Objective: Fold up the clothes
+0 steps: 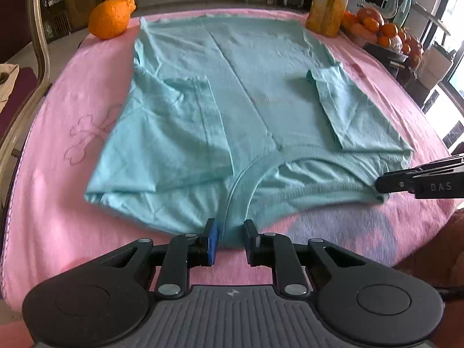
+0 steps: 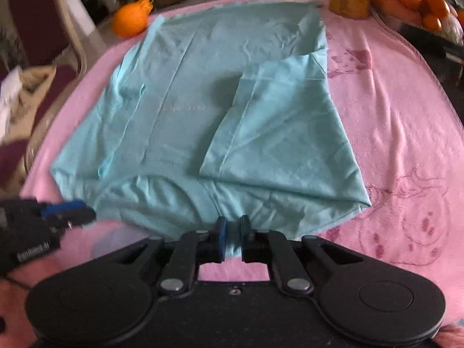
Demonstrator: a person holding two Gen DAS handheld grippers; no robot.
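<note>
A light teal T-shirt [image 1: 246, 92] lies flat on a pink blanket [image 1: 58, 203], both sleeves folded inward, its collar end toward me. My left gripper [image 1: 230, 233] pinches the near edge of the shirt by the collar. My right gripper [image 2: 233, 232] is shut on the shirt's [image 2: 203, 101] near edge on the other side; it shows at the right of the left wrist view [image 1: 380, 187]. The left gripper appears at the left of the right wrist view [image 2: 84, 211].
A big orange citrus fruit [image 1: 111, 18] sits at the blanket's far left corner. A yellow bottle [image 1: 329, 8] and a basket of oranges [image 1: 382, 33] stand at the far right. A chair [image 1: 26, 66] stands at the left.
</note>
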